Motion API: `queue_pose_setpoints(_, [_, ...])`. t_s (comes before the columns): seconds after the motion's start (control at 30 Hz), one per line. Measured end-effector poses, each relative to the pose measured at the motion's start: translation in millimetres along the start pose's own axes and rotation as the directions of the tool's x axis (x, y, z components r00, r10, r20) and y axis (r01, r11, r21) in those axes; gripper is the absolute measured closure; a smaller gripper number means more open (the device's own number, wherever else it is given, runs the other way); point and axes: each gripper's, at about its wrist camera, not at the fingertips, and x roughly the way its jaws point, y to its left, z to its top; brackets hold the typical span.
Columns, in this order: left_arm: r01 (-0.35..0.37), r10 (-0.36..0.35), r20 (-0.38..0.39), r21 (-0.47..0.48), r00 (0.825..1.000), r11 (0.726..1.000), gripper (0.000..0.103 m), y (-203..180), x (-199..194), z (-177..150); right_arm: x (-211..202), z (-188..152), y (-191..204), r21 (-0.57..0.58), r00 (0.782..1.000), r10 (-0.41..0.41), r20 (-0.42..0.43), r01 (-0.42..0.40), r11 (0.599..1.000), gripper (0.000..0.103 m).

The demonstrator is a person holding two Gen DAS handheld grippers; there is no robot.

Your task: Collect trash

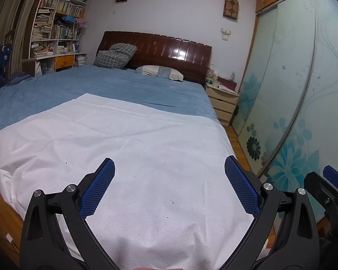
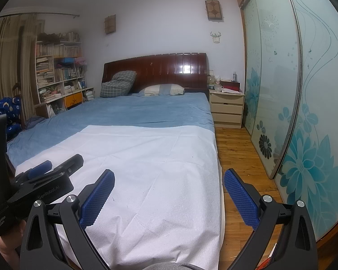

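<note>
Both claws gape wide and empty — the left gripper [image 1: 169, 187] above a white sheet [image 1: 128, 157], the right gripper [image 2: 169, 193] at the bed's edge. Beyond: blue blanket [image 2: 135, 110], pillows, dark headboard [image 1: 160, 51]. No trash is visible — only tiny specks.

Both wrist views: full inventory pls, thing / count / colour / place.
white sheet: 1, white, spread over the near end of the bed
blue bedspread: 1, blue, far half of the bed
headboard: 1, dark red wood, against the far wall
checked pillow: 1, grey check, leaning on the headboard
striped pillow: 1, blue and cream, flat by the headboard
nightstand: 1, cream, right of the bed, cluttered top
bookshelf: 1, white, full, far left
wardrobe doors: frosted glass, teal flowers, right wall
wall plaques: 2, brown, above the headboard
left claw: open, empty, over the white sheet
right claw: open, empty, over the bed's right edge
</note>
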Motion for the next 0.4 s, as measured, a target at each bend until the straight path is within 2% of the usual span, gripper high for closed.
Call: queue_pose_setpoints(0.4, [-0.014,0.014,-0.002,-0.01,1.0,1.0,0.006,4.3,-2.1,0.4,0.8,2.0,-2.6,0.005,1.0,0.001,-0.009,-0.001,1.0,0.007])
